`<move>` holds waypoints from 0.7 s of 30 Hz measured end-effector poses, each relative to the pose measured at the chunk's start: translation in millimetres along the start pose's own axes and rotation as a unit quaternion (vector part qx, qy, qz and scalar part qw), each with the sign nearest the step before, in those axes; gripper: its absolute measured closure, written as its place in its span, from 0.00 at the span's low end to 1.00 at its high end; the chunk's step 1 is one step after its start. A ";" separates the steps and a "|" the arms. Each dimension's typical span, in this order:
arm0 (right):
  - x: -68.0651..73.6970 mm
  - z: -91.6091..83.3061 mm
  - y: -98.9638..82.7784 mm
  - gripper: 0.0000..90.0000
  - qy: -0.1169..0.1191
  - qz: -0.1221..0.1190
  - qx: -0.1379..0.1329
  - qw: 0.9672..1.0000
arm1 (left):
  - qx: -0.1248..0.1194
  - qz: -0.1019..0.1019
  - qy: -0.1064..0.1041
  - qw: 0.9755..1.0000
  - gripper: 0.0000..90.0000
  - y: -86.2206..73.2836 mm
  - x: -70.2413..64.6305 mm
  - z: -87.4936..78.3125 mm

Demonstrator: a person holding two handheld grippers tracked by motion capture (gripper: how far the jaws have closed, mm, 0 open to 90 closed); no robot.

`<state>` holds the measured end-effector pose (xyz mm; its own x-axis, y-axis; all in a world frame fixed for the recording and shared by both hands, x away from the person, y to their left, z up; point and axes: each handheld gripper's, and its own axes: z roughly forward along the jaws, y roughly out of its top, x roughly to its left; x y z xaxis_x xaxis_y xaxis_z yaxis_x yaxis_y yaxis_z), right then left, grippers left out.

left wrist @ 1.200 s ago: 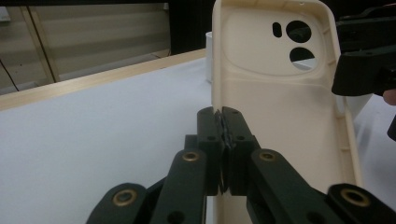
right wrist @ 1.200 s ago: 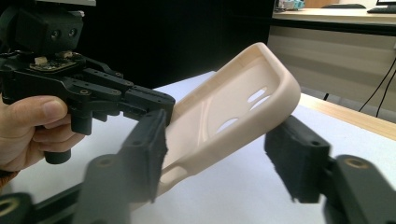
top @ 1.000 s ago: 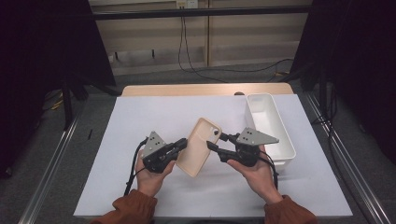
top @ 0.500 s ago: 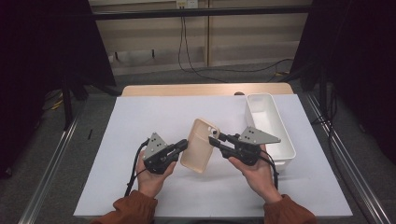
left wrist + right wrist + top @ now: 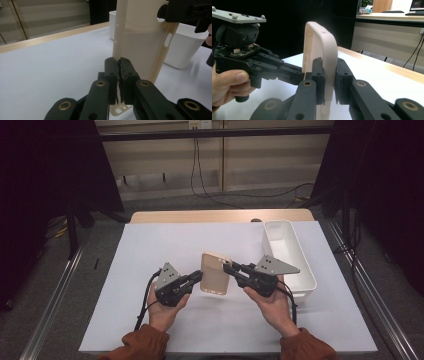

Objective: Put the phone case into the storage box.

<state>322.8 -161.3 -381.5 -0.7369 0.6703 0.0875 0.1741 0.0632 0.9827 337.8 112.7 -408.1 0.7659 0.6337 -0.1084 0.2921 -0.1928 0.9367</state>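
Note:
A beige phone case (image 5: 216,272) is held up over the white tabletop (image 5: 150,250) between my two grippers. My left gripper (image 5: 199,276) is shut on the case's left edge. In the left gripper view its pads (image 5: 112,67) pinch the thin rim of the case (image 5: 142,37). My right gripper (image 5: 229,267) has just been closing and is now clamped on the opposite edge. In the right gripper view the case (image 5: 322,42) stands upright between the jaws of the right gripper (image 5: 329,62). The left gripper (image 5: 297,71) shows beyond it in a hand.
A white rectangular bin (image 5: 285,242) stands at the right side of the table, just behind the right gripper, and is seen as the bin (image 5: 185,50) past the case. The table's wooden far edge (image 5: 220,215) runs across the back.
The right gripper's jaws have closed onto the case's right edge. The case has swung from a slant to lie straighter between the two grippers. Both hands stayed put.

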 end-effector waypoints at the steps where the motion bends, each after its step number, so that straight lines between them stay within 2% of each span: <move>1: 0.3 -0.1 0.2 0.89 -0.002 -0.002 -0.001 1.000 | 0.001 -0.001 -0.001 1.000 0.95 0.0 -0.1 0.1; 5: -0.2 -0.7 0.5 0.90 -0.005 -0.004 -0.004 1.000 | 0.005 -0.004 -0.014 1.000 0.93 -1.3 0.4 1.8; 9: -1.4 -1.9 0.9 0.90 -0.010 -0.007 -0.009 1.000 | 0.004 -0.009 -0.019 1.000 0.82 -2.1 -0.1 3.1; 16: -1.1 -2.5 -0.1 0.90 -0.003 -0.010 -0.007 1.000 | -0.005 -0.021 -0.011 1.000 0.58 -2.1 4.1 2.2; 21: -1.7 -3.7 -0.8 0.90 0.001 -0.010 -0.009 1.000 | -0.009 -0.023 -0.003 1.000 0.36 -2.1 7.0 2.1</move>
<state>321.4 -165.3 -381.8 -0.7420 0.6670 0.0673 0.1469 0.0638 0.9871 343.7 116.0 -411.6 0.7548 0.6377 -0.1540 0.3173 -0.1494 0.9365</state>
